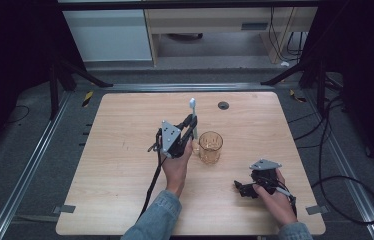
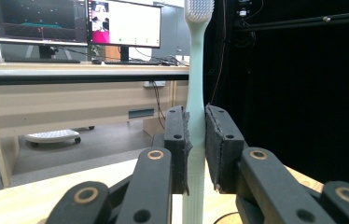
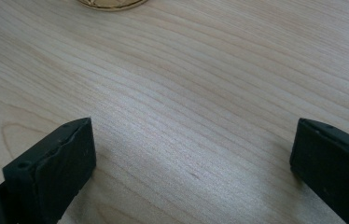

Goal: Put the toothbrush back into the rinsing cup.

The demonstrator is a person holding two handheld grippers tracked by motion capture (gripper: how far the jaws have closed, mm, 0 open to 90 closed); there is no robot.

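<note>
A pale green toothbrush (image 1: 193, 116) stands upright, bristle head at the top, clamped at its handle by my left gripper (image 1: 191, 123). In the left gripper view both pads press on the toothbrush (image 2: 196, 84) handle, left gripper (image 2: 196, 149) shut on it. It hangs just left of an amber glass cup (image 1: 210, 147) standing mid-table. My right gripper (image 1: 240, 188) rests low near the table's front right, jaws wide apart. In the right gripper view the right gripper (image 3: 191, 158) has bare wood between its jaws, and the cup base (image 3: 109, 3) peeks in at the top edge.
The wooden table (image 1: 125, 165) has a dark round grommet (image 1: 223, 105) near its far edge. Black cables (image 1: 345, 200) trail on the floor at the right. Beyond the table stand a desk and monitors (image 2: 79, 23).
</note>
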